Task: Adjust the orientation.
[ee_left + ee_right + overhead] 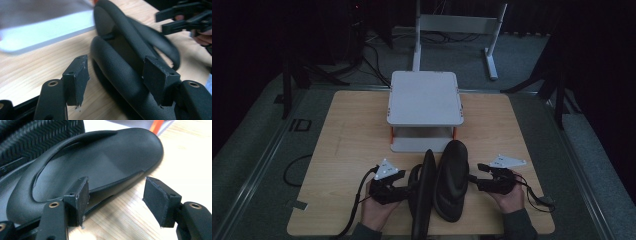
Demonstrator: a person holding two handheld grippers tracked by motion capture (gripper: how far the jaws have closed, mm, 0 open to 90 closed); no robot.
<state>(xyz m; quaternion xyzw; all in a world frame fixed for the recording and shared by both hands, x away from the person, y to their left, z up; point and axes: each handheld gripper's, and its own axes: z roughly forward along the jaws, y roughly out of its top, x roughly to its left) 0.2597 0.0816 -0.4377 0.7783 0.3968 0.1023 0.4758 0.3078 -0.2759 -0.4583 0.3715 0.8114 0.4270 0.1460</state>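
At the near edge of the wooden table [347, 145], the person's two hands each hold a gripper on either side of a pair of black sandals. The left gripper [404, 192] lies beside the left sandal [424, 197], which stands on its side edge. In the left gripper view, the strap of that sandal runs between the two jaws: the right pad [160, 78] appears to lie against the strap, while the left pad [76, 77] stands clear of it with bare table showing in the gap, so the jaws are parted and not clamped. No earlier picture is supplied for comparison. The right gripper [473, 179] sits just beside the right sandal [452, 180], which lies leaning against the left one, footbed facing right. In the right gripper view, the jaws are released and spread wide; the left pad [81, 197] is near the sandal's rim, and whether it touches cannot be told, while the right pad [158, 200] stands over bare wood. Beyond the sandals, at the middle of the table, stands a white two-tier rack [425, 97] with orange posts; the sandal toes end just short of its lower shelf. Behind the table, a white metal frame [457, 25] stands on the grey floor.
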